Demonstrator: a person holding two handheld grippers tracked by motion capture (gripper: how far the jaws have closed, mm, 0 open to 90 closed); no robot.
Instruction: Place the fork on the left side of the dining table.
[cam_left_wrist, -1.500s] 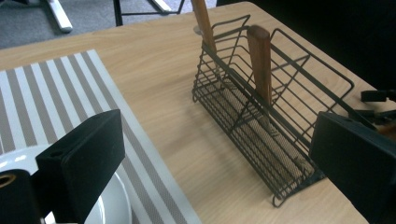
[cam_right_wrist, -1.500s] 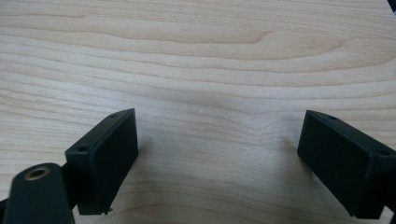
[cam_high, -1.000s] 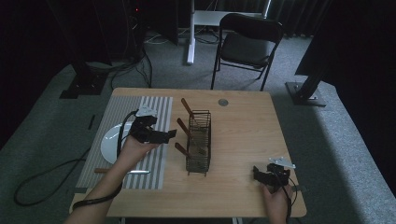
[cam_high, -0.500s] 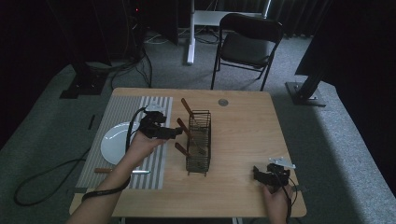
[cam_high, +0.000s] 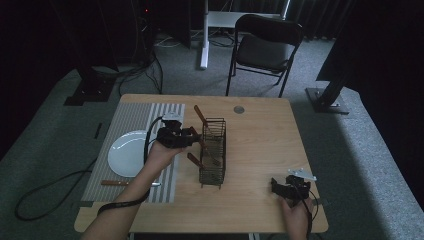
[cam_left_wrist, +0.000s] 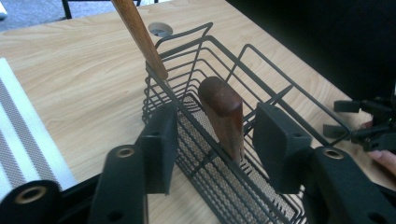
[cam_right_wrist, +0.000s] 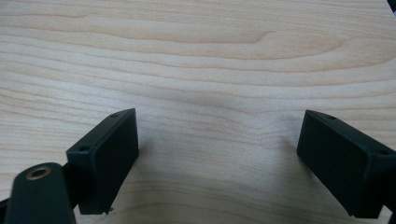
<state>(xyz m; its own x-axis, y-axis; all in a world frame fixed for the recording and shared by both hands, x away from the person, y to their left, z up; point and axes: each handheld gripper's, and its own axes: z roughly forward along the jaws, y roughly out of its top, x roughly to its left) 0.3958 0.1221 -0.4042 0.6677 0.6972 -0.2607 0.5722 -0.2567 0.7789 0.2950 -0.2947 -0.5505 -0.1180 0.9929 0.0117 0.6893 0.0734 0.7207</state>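
Observation:
A black wire basket (cam_high: 213, 159) stands mid-table with three wooden-handled utensils leaning out of its left side. My left gripper (cam_high: 189, 136) is at that side, open. In the left gripper view its jaws stand either side of a dark wooden handle (cam_left_wrist: 220, 109), with a gap on both sides, so my left gripper (cam_left_wrist: 219, 142) is not touching it. A lighter wooden handle (cam_left_wrist: 139, 35) rises behind, against the basket (cam_left_wrist: 261, 60) rim. My right gripper (cam_high: 283, 186) rests near the table's front right, open over bare wood, as the right gripper (cam_right_wrist: 217, 158) view shows.
A striped placemat (cam_high: 131, 116) lies at the left with a white plate (cam_high: 124, 152) on it and a wooden-handled knife (cam_high: 122, 183) near its front edge. A round cable hole (cam_high: 239, 109) is at the table's back. A black chair (cam_high: 265, 50) stands beyond.
My left gripper has moved right from over the placemat to the basket, and its open jaws now flank the middle wooden handle. The right gripper has stayed still.

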